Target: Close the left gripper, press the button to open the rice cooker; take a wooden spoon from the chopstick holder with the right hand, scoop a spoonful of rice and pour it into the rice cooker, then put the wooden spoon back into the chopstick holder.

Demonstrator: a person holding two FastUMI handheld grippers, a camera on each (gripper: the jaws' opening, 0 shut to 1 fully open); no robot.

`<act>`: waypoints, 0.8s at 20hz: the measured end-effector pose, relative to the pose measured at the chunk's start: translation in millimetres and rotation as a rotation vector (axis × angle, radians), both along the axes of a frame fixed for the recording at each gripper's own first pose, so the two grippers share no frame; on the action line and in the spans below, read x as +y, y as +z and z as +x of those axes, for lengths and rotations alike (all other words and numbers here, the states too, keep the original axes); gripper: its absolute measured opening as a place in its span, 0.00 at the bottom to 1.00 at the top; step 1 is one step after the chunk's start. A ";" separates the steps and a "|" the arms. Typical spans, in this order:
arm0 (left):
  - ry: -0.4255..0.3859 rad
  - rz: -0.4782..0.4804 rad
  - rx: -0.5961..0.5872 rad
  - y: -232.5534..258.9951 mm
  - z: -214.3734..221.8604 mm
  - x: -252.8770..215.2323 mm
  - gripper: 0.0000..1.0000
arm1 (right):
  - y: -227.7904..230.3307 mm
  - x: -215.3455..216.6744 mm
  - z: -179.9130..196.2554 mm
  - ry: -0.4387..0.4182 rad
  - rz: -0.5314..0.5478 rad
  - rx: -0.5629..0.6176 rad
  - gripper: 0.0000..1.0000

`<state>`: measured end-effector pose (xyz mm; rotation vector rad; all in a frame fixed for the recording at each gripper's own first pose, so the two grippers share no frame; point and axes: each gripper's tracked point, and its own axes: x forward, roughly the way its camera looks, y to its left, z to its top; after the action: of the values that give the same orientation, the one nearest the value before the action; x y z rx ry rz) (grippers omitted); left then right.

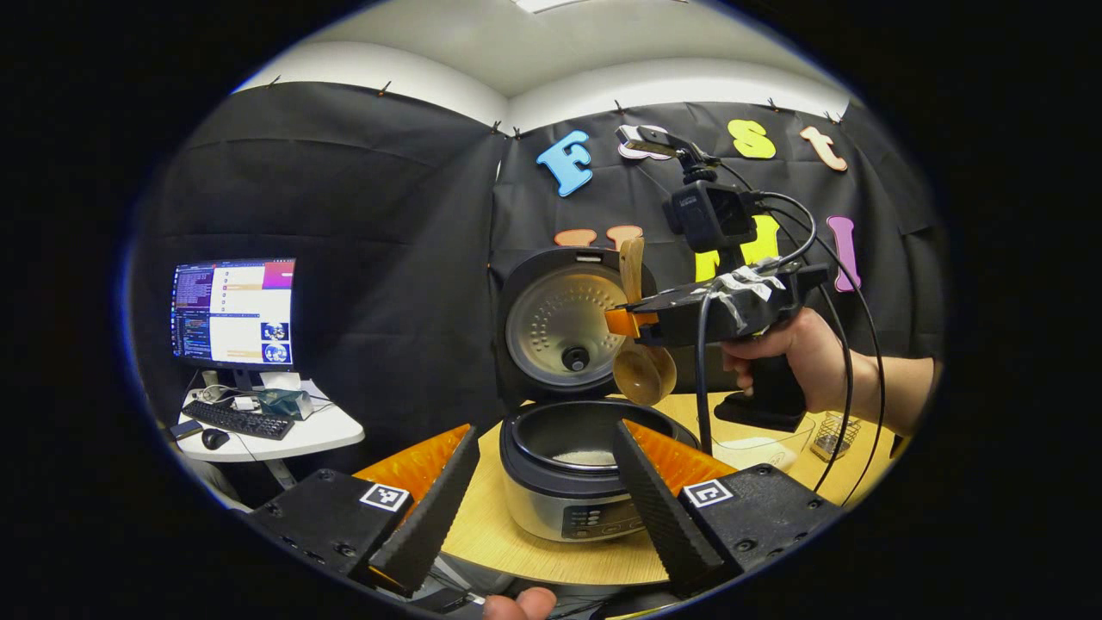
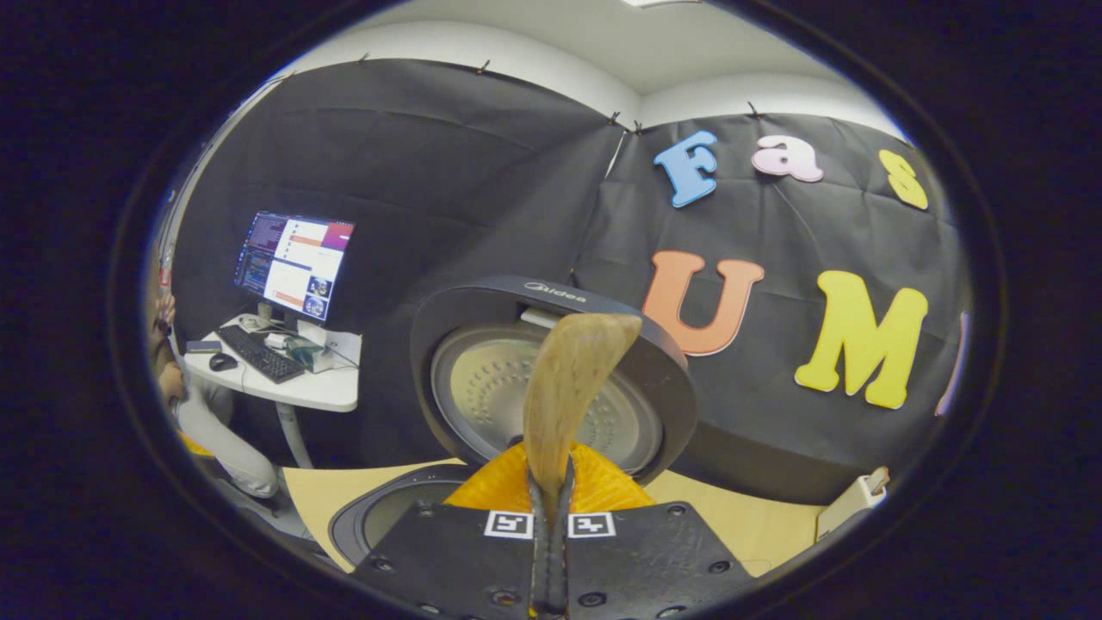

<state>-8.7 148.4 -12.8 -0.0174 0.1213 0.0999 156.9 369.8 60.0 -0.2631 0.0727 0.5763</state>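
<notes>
In the left gripper view, our left gripper (image 1: 534, 482) sits at the bottom of the frame with its two fingers spread wide apart, holding nothing. Between them, low in the centre, stands the round silver-and-black rice cooker (image 1: 572, 491) on the pale wooden round table (image 1: 499, 538). Its lid (image 1: 564, 323) is swung up and back, its ribbed metal inner face turned towards us, and a small patch of white rice (image 1: 585, 457) lies in the dark inner pot.

Right of centre, a bare hand (image 1: 796, 353) comes in from the right edge with the forearm level, wrapped around the handle of the right gripper (image 1: 627, 321). That gripper points left towards the lid and is clamped on the handle of a light wooden spoon (image 1: 641, 366), which hangs nearly upright, bowl down, above the pot's right rim. Behind the hand, at the right, we see a clear plastic container (image 1: 762, 448) and, further right, a small wire-mesh chopstick holder (image 1: 833, 433).

In the right gripper view, our fingers meet at the bottom centre, pressed on the spoon's handle (image 2: 564, 387), which rises in front of the lid (image 2: 482, 327). At the upper left of both views a lit monitor (image 1: 234, 312) stands on a white desk (image 1: 293, 430).
</notes>
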 end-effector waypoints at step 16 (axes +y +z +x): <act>-0.025 0.008 -0.027 10.4 3.9 -36.2 1.00 | 34.3 -97.6 -20.1 0.004 0.453 0.237 0.00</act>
<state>-4.8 112.2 -2.4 -0.0096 0.0938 0.0751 136.8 272.3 94.3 0.2459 0.1679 0.6103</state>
